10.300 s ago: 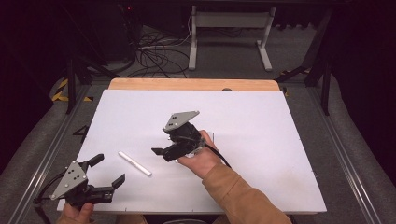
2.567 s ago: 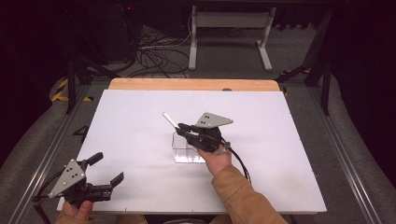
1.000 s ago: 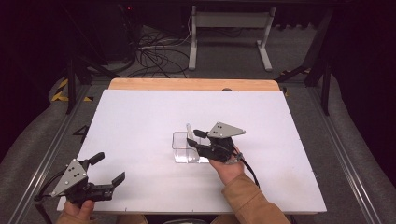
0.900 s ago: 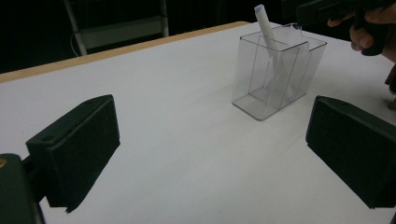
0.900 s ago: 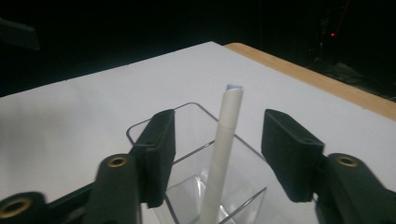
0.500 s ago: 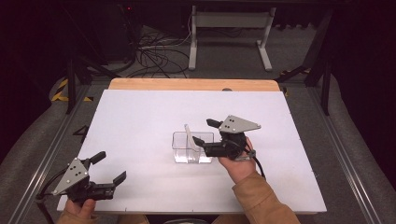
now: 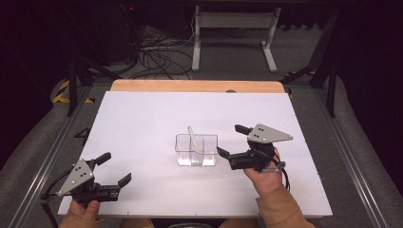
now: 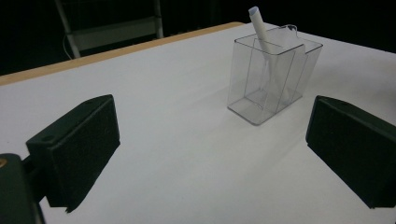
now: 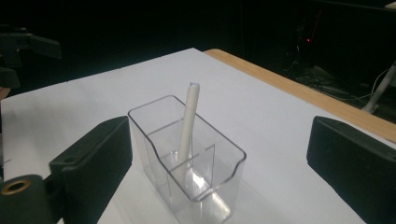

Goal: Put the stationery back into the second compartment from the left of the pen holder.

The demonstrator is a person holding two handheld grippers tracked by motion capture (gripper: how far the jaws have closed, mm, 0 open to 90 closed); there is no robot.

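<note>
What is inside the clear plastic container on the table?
One white pen stands tilted in a compartment of the clear plastic container. Its lower tip is blurred behind the divider.

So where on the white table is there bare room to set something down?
Nearly everywhere. The table is bare from the wooden far edge down to the clear bin, and along both sides. The near strip between the left gripper and the bin is free too. It is tight only at the bin, holding the white stick, with the open right gripper beside it.
</note>
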